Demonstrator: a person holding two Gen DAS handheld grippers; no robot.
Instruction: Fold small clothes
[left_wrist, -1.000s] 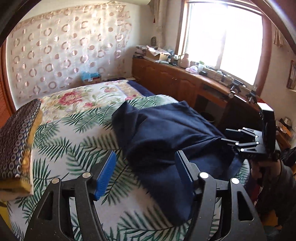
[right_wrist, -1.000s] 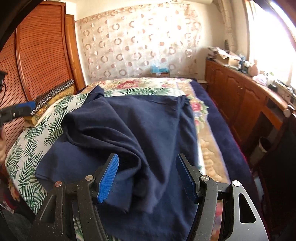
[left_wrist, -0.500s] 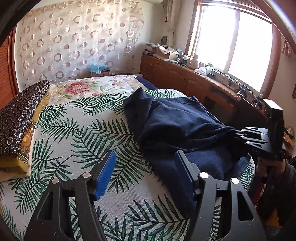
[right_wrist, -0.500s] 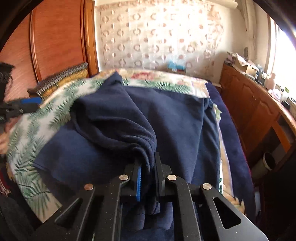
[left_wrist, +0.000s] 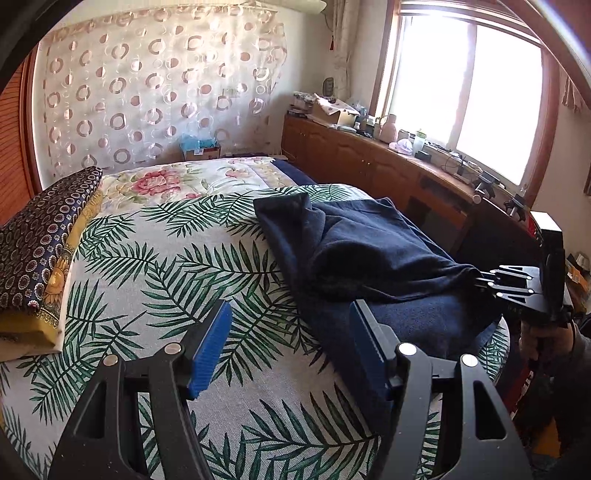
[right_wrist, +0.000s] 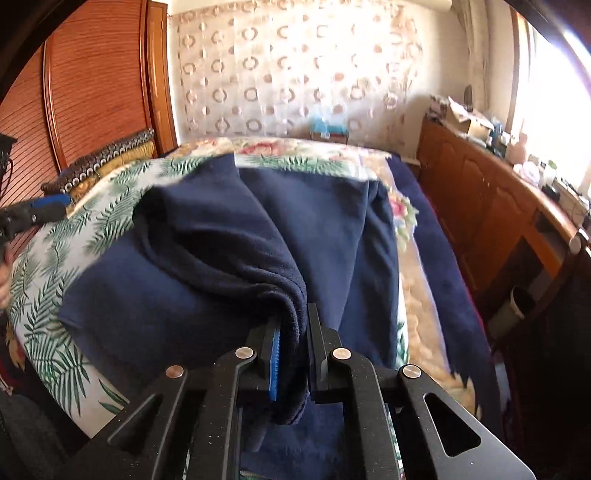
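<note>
A navy garment (left_wrist: 362, 240) lies rumpled on the leaf-print bed sheet (left_wrist: 166, 266), one layer folded over itself. In the right wrist view my right gripper (right_wrist: 293, 325) pinches a thick fold of the garment (right_wrist: 221, 240) between its pads, and its jaws are opening slightly. The left wrist view shows the same gripper (left_wrist: 484, 280) at the cloth's right edge, held by a hand. My left gripper (left_wrist: 291, 314) hangs open over the sheet, its right finger beside the garment's near edge and nothing between its pads. It appears at the far left (right_wrist: 40, 210) in the right wrist view.
A patterned pillow (left_wrist: 40, 240) lies at the bed's left side. A long wooden cabinet (left_wrist: 369, 166) with clutter runs under the window on the right. A wooden wardrobe (right_wrist: 92, 92) stands left of the bed, and a bin (right_wrist: 513, 306) sits by the cabinet.
My right gripper went from wide open to closed on a fold of the navy garment, and the fold now stands raised. My left gripper stayed open over the sheet.
</note>
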